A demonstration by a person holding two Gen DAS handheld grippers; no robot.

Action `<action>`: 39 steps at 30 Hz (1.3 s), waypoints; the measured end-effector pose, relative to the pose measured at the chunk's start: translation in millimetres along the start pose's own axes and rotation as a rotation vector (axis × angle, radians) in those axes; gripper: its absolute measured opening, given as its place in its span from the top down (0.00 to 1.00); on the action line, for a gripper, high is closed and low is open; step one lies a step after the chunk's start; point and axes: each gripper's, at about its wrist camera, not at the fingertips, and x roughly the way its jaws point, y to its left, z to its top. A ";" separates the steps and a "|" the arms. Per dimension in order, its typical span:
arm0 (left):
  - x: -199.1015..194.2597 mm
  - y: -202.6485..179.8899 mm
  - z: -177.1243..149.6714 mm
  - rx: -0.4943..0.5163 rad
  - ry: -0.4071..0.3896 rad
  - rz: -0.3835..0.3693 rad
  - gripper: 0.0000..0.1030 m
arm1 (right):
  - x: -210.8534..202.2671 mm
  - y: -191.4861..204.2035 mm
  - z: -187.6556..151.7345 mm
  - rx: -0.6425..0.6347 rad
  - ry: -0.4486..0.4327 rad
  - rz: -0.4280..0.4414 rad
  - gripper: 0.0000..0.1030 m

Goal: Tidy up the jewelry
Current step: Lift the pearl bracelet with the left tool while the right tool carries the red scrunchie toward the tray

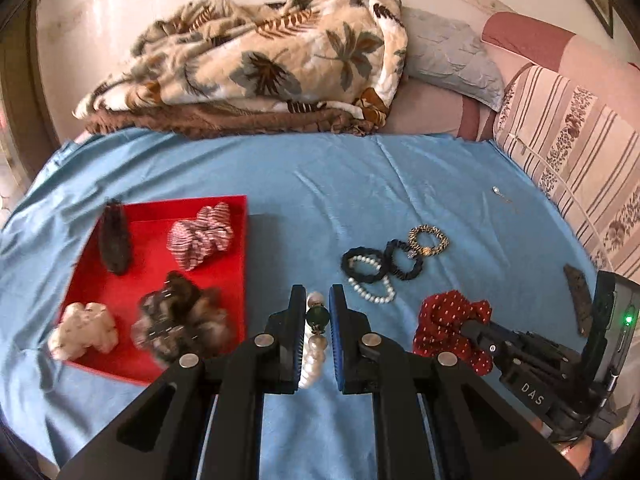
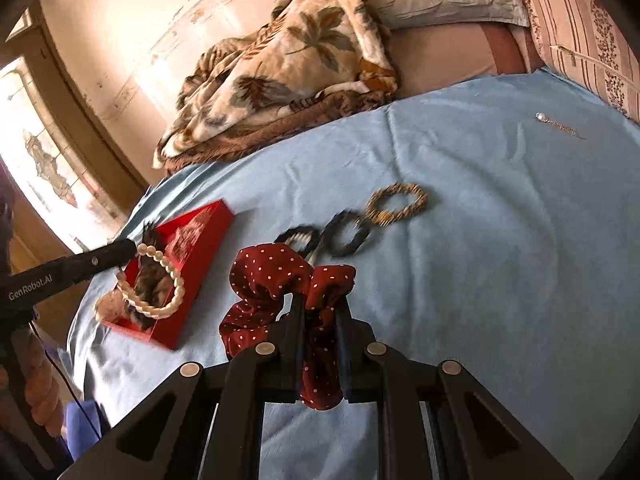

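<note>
My left gripper is shut on a pearl bracelet with a green bead, held above the blue sheet just right of the red tray. In the right wrist view the bracelet hangs from the left gripper in front of the tray. My right gripper is shut on a red polka-dot scrunchie, also seen in the left wrist view. The tray holds a striped scrunchie, a brown furry scrunchie, a white one and a dark clip.
On the blue sheet lie a pearl bracelet, two black scrunchies, a gold beaded band, a small pendant and a dark clip. A leaf-print blanket and pillows lie behind.
</note>
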 end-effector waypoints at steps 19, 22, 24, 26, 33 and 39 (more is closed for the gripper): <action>-30.5 69.2 -39.1 -0.089 -0.067 0.054 0.89 | -7.5 68.3 -36.7 -0.138 0.104 -0.007 0.86; -29.5 83.1 -30.8 -0.113 -0.085 -0.008 0.89 | -8.4 79.6 -37.3 -0.172 0.114 -0.021 0.86; -28.2 90.6 -20.9 -0.113 -0.103 -0.037 0.89 | -9.4 88.3 -34.6 -0.191 0.113 -0.036 0.86; -27.1 97.4 -11.2 -0.109 -0.118 -0.059 0.89 | -11.1 95.6 -30.2 -0.202 0.108 -0.047 0.86; -10.2 134.1 31.1 -0.081 -0.181 -0.088 0.89 | -5.5 116.9 -8.4 -0.208 0.093 -0.089 0.86; 18.6 191.3 36.8 -0.193 -0.143 -0.119 0.89 | 20.4 139.8 12.8 -0.210 0.116 -0.091 0.86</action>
